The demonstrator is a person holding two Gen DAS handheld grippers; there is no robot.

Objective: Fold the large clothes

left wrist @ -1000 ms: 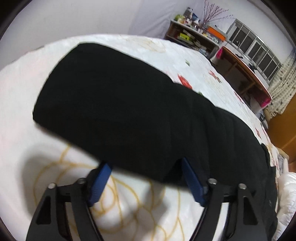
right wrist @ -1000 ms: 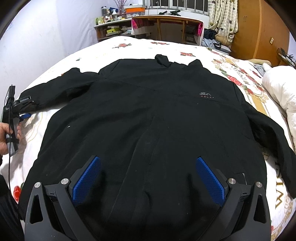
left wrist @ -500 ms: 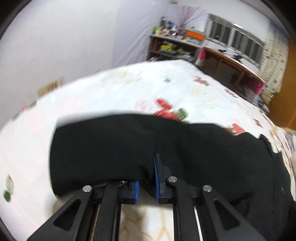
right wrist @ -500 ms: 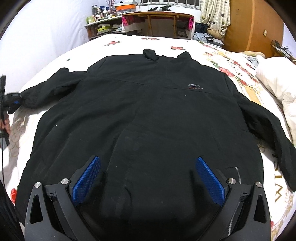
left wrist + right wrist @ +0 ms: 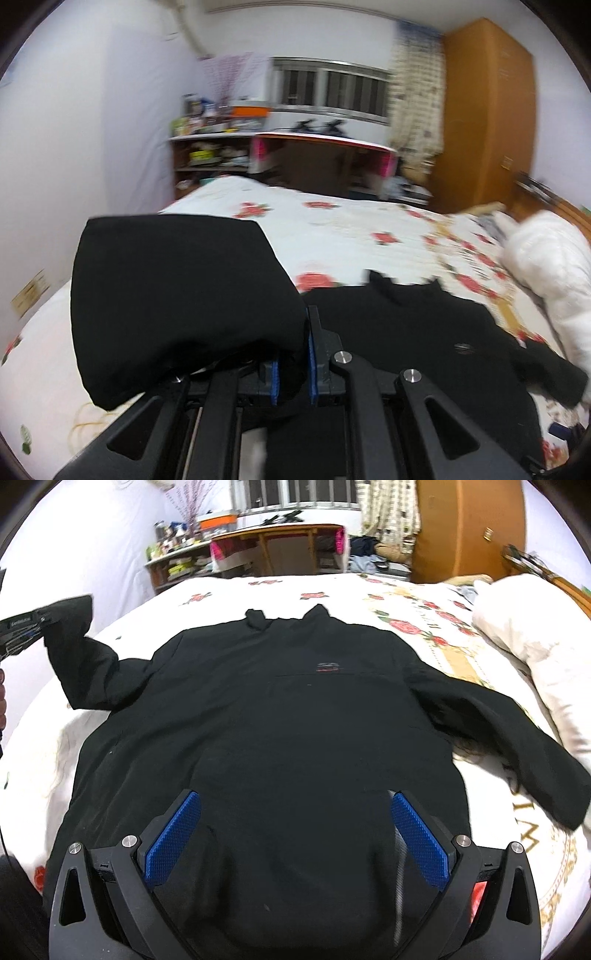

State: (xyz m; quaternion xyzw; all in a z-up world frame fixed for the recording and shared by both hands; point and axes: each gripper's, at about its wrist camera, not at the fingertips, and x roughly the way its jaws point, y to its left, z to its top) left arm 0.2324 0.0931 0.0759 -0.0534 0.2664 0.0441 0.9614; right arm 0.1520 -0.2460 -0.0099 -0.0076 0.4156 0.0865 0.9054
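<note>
Big black jacket [image 5: 295, 738] spread front-up across the flowery bed [image 5: 424, 602], collar toward the desk [image 5: 280, 535], hem nearest the camera, small logo on the chest. Left gripper [image 5: 293, 365] clamped tight on the sleeve cuff [image 5: 177, 295], lifted clear off the bedding. Right gripper [image 5: 295, 834] gaping wide over the hem, holding nothing.

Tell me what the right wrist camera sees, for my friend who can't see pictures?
A black jacket lies spread flat on a flowery bed, with the open right gripper above its hem. At the far left, the left gripper holds one sleeve up off the bed.
</note>
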